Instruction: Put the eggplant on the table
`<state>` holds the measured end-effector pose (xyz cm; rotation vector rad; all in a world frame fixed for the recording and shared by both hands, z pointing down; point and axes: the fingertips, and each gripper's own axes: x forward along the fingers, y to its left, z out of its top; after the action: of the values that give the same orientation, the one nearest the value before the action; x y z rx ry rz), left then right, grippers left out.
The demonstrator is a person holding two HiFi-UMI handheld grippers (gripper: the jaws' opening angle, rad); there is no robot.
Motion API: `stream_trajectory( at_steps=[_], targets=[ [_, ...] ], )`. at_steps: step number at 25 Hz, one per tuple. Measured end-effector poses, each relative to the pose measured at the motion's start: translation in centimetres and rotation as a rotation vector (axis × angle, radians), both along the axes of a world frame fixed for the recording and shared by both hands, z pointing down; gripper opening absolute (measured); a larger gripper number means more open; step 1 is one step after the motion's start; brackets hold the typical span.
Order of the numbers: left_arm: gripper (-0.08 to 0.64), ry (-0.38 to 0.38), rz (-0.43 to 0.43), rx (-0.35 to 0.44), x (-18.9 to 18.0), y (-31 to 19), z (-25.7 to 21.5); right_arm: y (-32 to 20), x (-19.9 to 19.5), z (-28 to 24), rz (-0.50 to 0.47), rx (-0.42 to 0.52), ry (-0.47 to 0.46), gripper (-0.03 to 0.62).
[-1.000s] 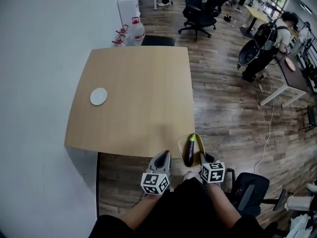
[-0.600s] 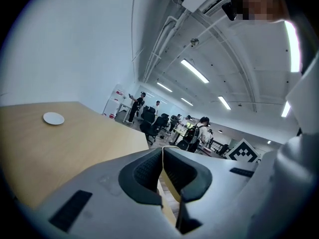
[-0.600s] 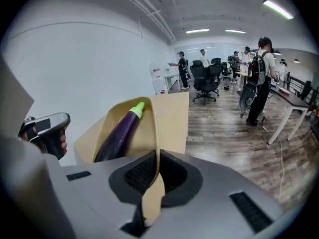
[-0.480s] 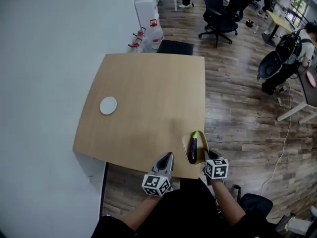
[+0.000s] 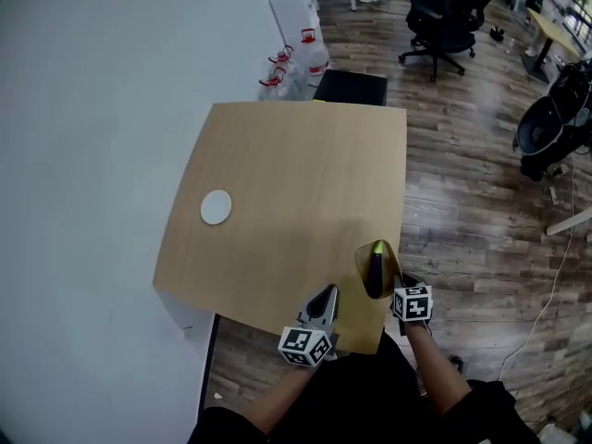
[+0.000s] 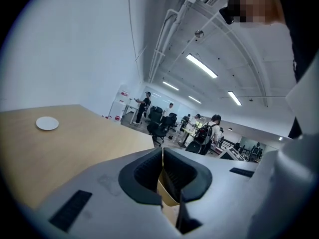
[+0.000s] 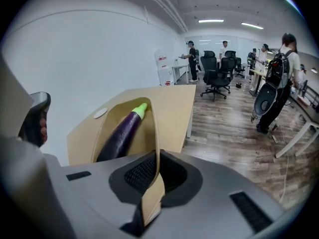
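A dark purple eggplant (image 5: 376, 271) (image 7: 122, 133) with a green stem lies in a shallow tan dish (image 5: 362, 260) (image 7: 151, 128). My right gripper (image 5: 392, 286) (image 7: 155, 158) is shut on the dish's near rim and holds it tilted over the near right corner of the wooden table (image 5: 296, 174). My left gripper (image 5: 327, 293) (image 6: 162, 151) hovers at the table's near edge, left of the dish, its jaws shut with nothing in them. The right gripper view also shows the left gripper at the far left edge.
A small white disc (image 5: 215, 207) (image 6: 47, 124) lies on the table's left side. A white wall runs along the left. Beyond the far edge stand water jugs (image 5: 294, 58), a black box (image 5: 350, 88) and office chairs (image 5: 444, 21). People stand far back.
Both grippers have moved forward to the table. The dish with the eggplant, earlier over the floor short of the table, now hangs over its near right corner.
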<state>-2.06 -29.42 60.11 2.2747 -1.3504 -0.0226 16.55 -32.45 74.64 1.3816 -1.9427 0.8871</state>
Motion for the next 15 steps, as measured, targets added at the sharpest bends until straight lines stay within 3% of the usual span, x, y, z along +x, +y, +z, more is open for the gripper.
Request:
stream_trajectory(
  at_steps=[7,15],
  targets=[
    [0.02,-0.006,-0.037,-0.031,1.9,-2.2,1.3,-5.2,1.3,3.6,-0.028,-0.044,0.01,0.069],
    [0.02,-0.042,-0.089,-0.076,2.3,-3.1,2.5,-9.8,2.2,8.7,0.017,-0.154,0.01,0.069]
  ],
)
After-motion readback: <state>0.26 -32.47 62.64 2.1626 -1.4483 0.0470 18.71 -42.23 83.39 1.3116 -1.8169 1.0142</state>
